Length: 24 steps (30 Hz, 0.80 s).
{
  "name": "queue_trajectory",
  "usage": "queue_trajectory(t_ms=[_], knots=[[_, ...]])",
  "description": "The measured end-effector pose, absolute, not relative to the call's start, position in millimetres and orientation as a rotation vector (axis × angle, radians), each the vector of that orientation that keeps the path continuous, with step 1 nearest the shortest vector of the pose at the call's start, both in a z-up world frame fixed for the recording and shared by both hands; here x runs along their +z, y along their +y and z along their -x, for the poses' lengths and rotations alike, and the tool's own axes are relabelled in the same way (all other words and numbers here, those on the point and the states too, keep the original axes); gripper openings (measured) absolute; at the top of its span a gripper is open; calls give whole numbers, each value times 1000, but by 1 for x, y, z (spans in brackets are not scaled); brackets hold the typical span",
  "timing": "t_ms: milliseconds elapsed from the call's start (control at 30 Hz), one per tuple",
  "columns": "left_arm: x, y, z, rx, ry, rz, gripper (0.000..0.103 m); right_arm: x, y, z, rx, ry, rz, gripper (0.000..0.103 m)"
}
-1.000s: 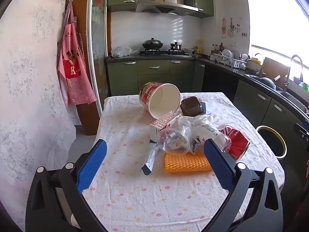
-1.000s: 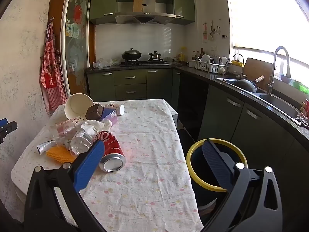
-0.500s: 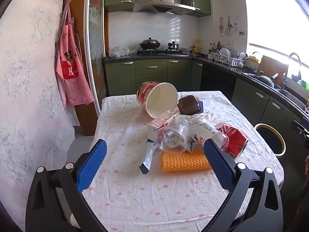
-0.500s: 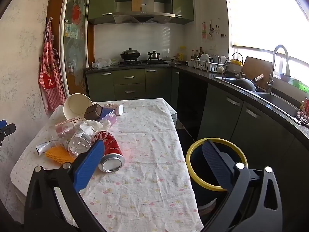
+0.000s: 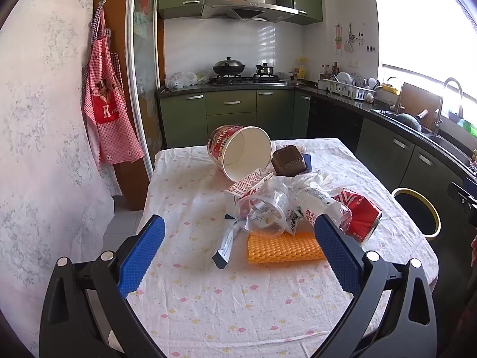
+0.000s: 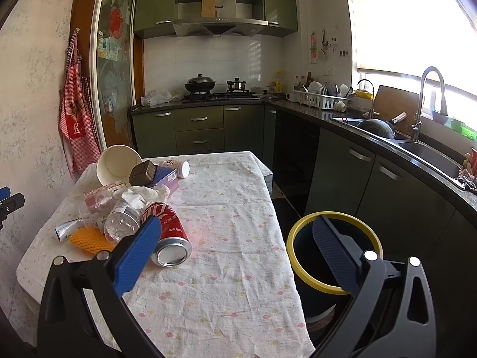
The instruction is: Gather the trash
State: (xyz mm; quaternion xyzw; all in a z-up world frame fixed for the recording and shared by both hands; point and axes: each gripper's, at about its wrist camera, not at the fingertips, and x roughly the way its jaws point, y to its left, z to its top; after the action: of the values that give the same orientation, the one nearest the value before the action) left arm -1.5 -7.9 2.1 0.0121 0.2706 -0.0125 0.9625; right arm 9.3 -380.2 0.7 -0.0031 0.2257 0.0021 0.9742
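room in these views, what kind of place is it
A home kitchen, most likely: a stove with a wok, a sink, a dish rack, and a table strewn with trash.

Green kitchen cabinets [image 5: 231,110], white tiled wall [image 6: 214,59], bright window [image 6: 417,24]

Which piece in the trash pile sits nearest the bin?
The red soda can, lying on its side at the pile's bin-side edge, open end towards the right gripper. The other trash lies farther from the yellow-rimmed bin.
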Motion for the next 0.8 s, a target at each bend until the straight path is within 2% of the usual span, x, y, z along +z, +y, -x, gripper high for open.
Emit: queue_trajectory(t_ms=[800], knots=[[1,-9,1,-35,542,-28,99,-1,-383,-11,-9,454,-7,97]])
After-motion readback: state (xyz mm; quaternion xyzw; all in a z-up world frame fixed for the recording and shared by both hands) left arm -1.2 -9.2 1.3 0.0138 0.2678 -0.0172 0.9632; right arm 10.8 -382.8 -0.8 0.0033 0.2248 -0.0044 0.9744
